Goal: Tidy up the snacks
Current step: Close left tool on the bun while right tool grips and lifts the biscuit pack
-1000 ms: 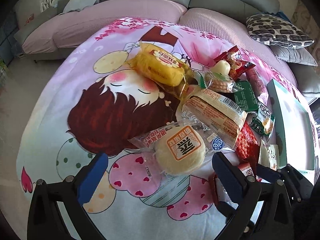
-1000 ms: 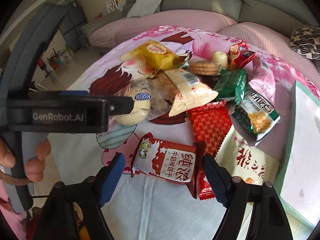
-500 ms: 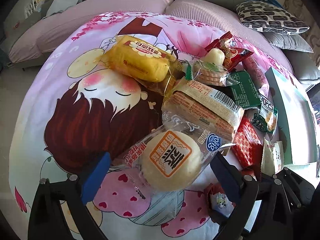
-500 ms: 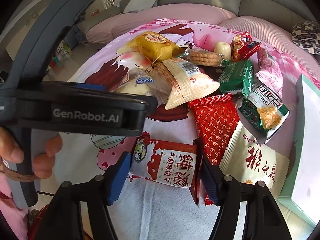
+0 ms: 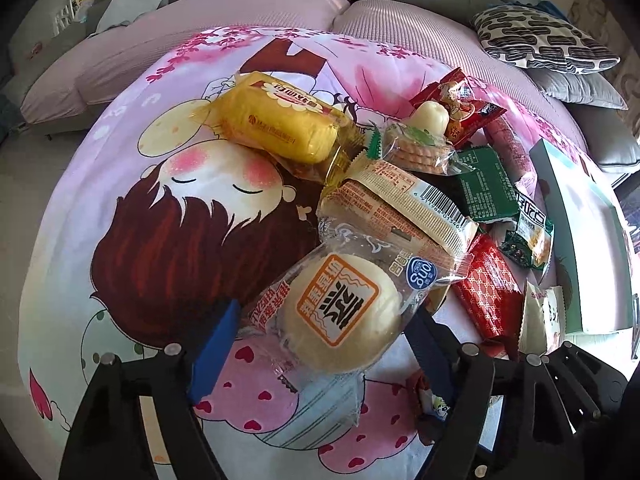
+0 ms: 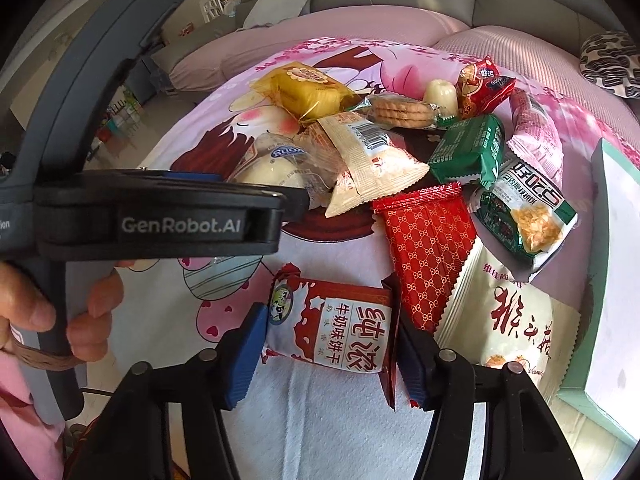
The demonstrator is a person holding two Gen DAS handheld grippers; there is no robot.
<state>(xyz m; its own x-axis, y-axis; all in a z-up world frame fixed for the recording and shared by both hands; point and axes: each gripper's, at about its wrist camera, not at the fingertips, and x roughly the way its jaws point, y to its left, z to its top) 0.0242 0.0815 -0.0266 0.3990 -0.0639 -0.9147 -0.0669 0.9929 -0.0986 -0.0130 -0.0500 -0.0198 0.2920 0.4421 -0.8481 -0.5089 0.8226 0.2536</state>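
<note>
Nothing looks sorted yet: left tongs point(image 5: 316, 340) closing around the clear-wrapped round white bun point(image 5: 340, 320), right tongs point(image 6: 328, 344) closing around the red-and-white biscuit packet point(image 6: 332, 326), neither clamped, beside the mint-green box point(image 6: 600, 280).

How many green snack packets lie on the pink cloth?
2. A plain green packet lies in the middle of the pile, beside the pink packet. A green chips packet lies just right of the red patterned packet. Others may be hidden underneath.

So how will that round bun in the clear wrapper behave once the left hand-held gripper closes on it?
The bun looks soft, so it probably squashes. Its loose clear film looks slippery and may crinkle. The left hand-held gripper is closing around it; it probably lifts lightly.
</note>
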